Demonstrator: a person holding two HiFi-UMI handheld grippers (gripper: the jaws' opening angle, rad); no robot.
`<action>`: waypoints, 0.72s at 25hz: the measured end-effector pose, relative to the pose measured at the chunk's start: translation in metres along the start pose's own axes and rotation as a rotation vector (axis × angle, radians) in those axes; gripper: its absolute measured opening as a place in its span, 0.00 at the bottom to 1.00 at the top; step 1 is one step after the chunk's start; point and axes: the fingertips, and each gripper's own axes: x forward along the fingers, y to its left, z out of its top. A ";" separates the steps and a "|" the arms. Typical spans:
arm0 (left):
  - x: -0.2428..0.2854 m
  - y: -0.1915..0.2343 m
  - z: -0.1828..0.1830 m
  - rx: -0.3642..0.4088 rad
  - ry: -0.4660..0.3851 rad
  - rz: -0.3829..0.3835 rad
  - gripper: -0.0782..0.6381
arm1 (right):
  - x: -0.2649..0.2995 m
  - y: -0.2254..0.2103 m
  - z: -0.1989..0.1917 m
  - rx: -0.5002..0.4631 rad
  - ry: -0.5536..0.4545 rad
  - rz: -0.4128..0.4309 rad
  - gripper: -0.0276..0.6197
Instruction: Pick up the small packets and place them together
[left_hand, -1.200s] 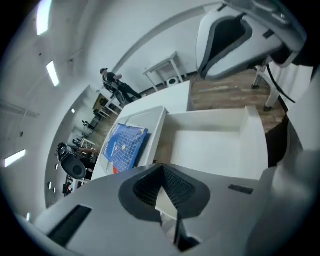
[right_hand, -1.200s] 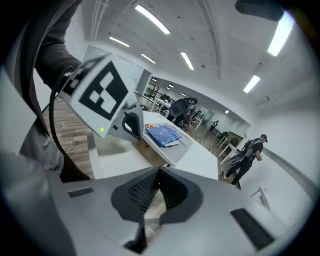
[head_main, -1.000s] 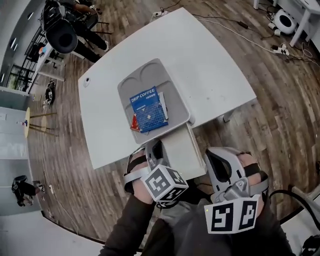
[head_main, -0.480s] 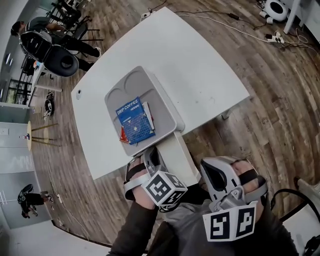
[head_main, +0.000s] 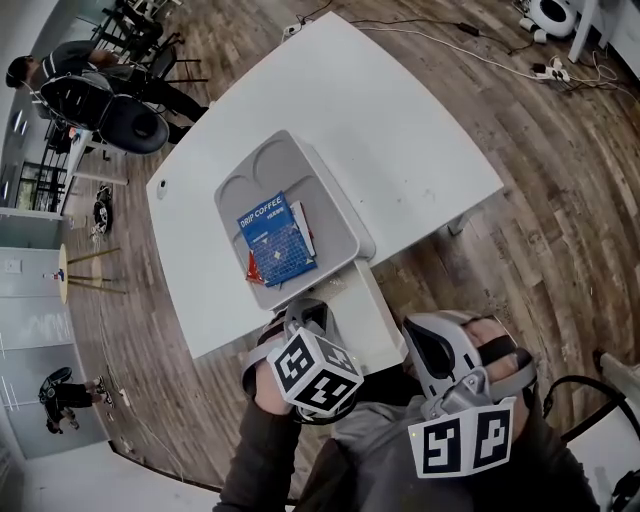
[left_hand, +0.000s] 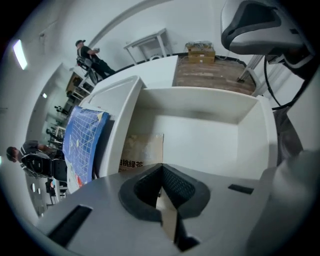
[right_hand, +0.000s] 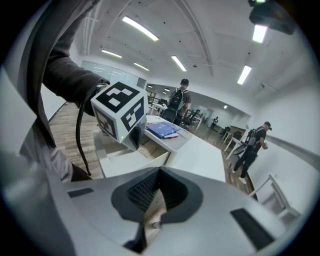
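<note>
The left tool (head_main: 303, 312) points steeply down over an open white drawer (head_main: 370, 315) that sticks out from under the near edge of the table (head_main: 400, 130). In the left gripper view its two dark pads meet in a closed line, with nothing caught between them, and they touch nothing in the drawer. A tan packet (left_hand: 142, 150) with dark print lies flat on the drawer floor, against the drawer's left wall and just beyond the closed tips.

The right tool (head_main: 440, 345) is held close to the person's body, to the right of the drawer and apart from it. The right gripper view shows its pads pressed together as well, empty, aimed over the drawer towards the table; the left tool's marker cube (right_hand: 122, 112) fills the left of that view.

On the table, just behind the drawer, sits a grey tray (head_main: 330, 215). A blue packet (head_main: 277, 238) printed DRIP COFFEE lies in the near part of the tray. A small red packet (head_main: 255, 268) peeks out from under its lower left corner, and a thin pale edge runs along its right side; what that is cannot be told. The two round hollows at the far end of the tray hold nothing.
</note>
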 end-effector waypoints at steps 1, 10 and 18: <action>-0.002 -0.007 -0.002 0.014 0.008 -0.054 0.11 | 0.000 0.000 0.000 0.001 0.000 -0.001 0.05; -0.026 -0.032 0.000 -0.002 -0.116 -0.146 0.11 | 0.001 0.013 0.025 -0.023 -0.015 0.042 0.05; -0.072 -0.010 -0.009 -0.114 -0.348 -0.077 0.11 | 0.027 0.036 0.066 -0.059 -0.021 0.168 0.05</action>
